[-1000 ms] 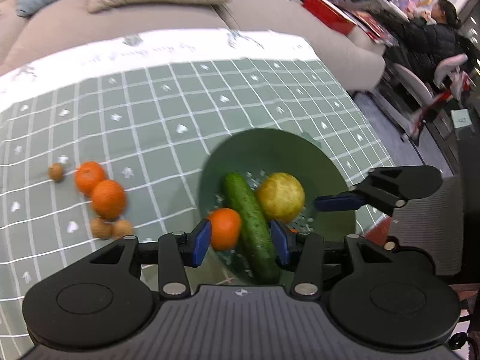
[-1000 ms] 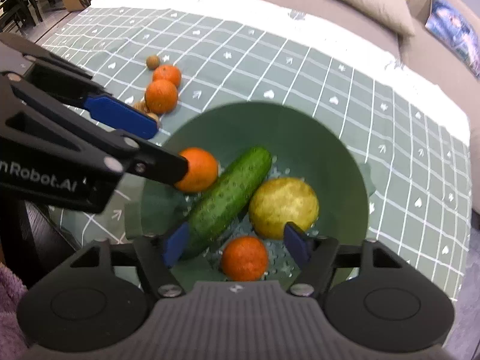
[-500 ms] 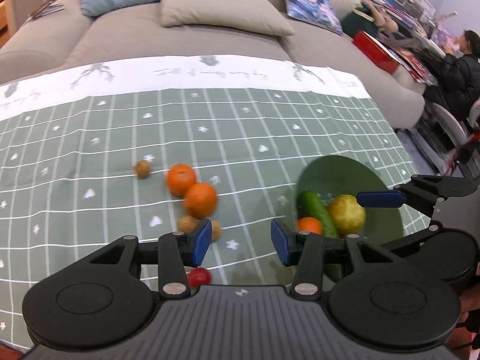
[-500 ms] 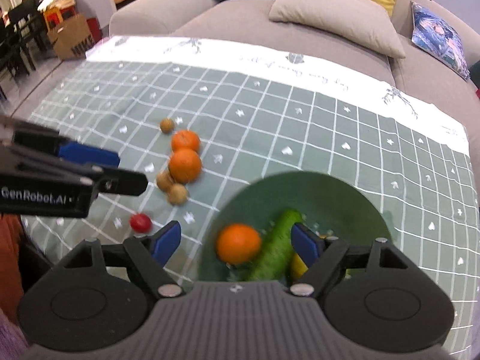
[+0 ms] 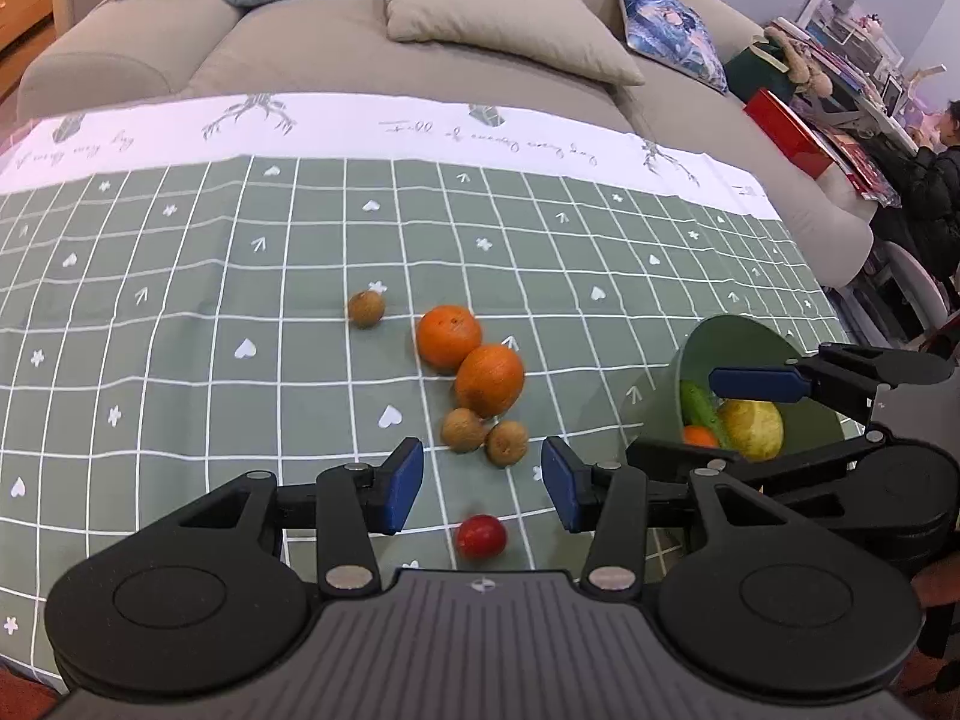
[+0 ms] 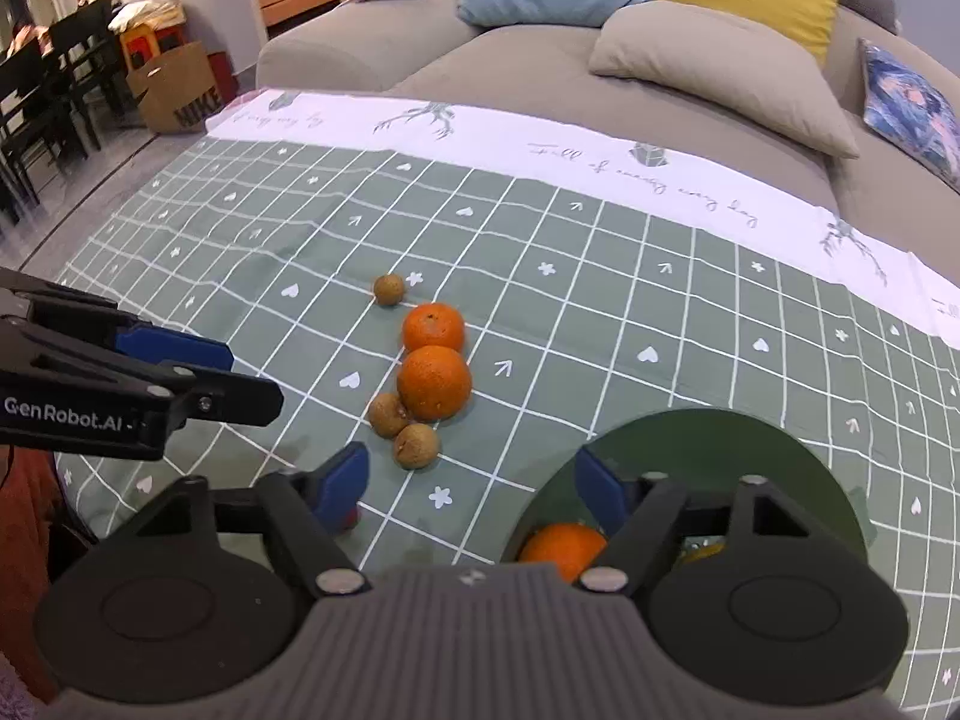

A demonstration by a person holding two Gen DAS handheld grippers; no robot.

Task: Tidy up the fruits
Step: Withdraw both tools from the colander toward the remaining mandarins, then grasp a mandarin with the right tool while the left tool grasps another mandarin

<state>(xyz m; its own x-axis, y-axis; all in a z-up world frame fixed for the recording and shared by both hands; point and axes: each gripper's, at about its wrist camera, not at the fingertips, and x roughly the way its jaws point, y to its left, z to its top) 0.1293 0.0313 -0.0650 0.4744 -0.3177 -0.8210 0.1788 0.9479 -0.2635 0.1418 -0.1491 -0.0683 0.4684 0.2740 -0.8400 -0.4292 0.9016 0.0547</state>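
Observation:
Two oranges [image 5: 449,336] [image 5: 489,380] lie together on the green checked cloth, with three small brown fruits [image 5: 462,429] [image 5: 506,443] [image 5: 366,307] around them and a small red fruit [image 5: 480,535] nearest me. My left gripper [image 5: 482,485] is open and empty, just short of the two near brown fruits. The green bowl [image 5: 741,336] at the right holds a cucumber [image 5: 697,403], a yellow fruit [image 5: 751,427] and an orange [image 6: 561,545]. My right gripper [image 6: 474,481] is open and empty, its right finger over the bowl's rim [image 6: 708,420].
A beige sofa [image 5: 336,54] with cushions runs along the table's far edge. The cloth's white border [image 5: 384,126] lies at the back. A person [image 5: 936,192] sits at far right. Chairs and a paper bag [image 6: 180,96] stand at far left.
Both grippers have pulled back from over the bowl and swung left towards the loose fruit on the cloth. The bowl's contents are unchanged.

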